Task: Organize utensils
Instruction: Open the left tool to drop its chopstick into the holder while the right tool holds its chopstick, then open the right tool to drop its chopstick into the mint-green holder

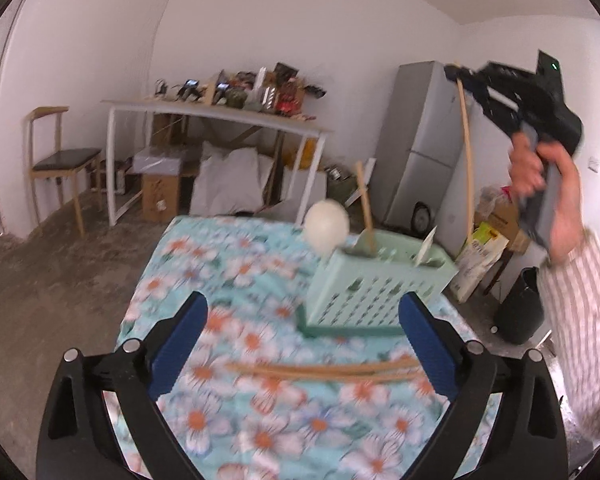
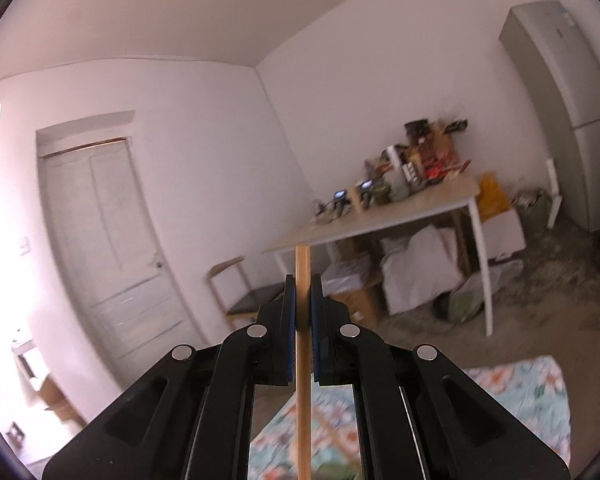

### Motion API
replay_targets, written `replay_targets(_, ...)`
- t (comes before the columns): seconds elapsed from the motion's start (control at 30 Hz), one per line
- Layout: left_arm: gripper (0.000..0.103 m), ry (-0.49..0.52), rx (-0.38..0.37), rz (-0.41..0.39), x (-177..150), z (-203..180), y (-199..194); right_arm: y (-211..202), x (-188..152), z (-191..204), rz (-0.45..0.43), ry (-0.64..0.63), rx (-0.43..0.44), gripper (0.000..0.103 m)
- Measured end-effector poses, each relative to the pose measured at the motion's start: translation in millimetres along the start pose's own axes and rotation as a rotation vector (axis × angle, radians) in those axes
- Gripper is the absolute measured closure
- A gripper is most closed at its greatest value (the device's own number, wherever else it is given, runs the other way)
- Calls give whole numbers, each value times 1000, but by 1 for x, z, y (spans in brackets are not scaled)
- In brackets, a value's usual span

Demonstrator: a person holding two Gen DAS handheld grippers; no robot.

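Note:
A mint-green utensil basket (image 1: 376, 292) stands on the floral tablecloth (image 1: 260, 420). A wooden-handled utensil (image 1: 365, 208), a white spoon (image 1: 326, 225) and another white utensil (image 1: 425, 248) stick up from it. Wooden chopsticks (image 1: 324, 370) lie on the cloth between my left gripper's (image 1: 302, 332) open fingers. My right gripper (image 2: 302, 300) is shut on a wooden chopstick (image 2: 302, 360) held upright; in the left wrist view it (image 1: 458, 74) is raised above the basket with the chopstick (image 1: 469, 160) hanging toward the basket's right end.
A white table (image 1: 216, 114) cluttered with items stands by the far wall, with boxes and bags under it. A wooden chair (image 1: 60, 156) is at the left. A grey fridge (image 1: 420, 140) stands behind the basket. A black bin (image 1: 520, 308) is at the right.

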State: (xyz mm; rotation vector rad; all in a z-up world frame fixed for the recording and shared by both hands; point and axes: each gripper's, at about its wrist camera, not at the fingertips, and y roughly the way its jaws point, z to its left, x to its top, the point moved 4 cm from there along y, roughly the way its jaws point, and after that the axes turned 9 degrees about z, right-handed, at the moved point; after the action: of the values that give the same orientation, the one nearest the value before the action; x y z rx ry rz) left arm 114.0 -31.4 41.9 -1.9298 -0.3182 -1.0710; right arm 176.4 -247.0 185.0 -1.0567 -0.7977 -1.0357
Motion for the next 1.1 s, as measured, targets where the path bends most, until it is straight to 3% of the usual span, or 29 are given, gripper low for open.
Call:
replay_targets(0.27, 8, -29, 35, 21, -14, 17, 2, 53, -7, -32, 1, -12, -112, 98)
replay_targets(0.53, 7, -29, 44, 23, -12, 22, 6, 84, -43, -59, 152, -10, -208, 95)
replay_targets(0.73, 6, -20, 34, 24, -11, 17, 9, 71, -56, -59, 196, -24, -207, 95)
replay_targets(0.9, 6, -10, 18, 22, -11, 9, 6, 43, -53, -54, 172, -23, -185, 94)
replay_targets(1.03, 6, -7, 5, 18, -12, 3, 4, 12, -44, -52, 138, -15, -170, 89)
replay_targets(1.1, 6, -7, 0, 15, -12, 0, 2, 2, -41, -50, 156, -12, -144, 81)
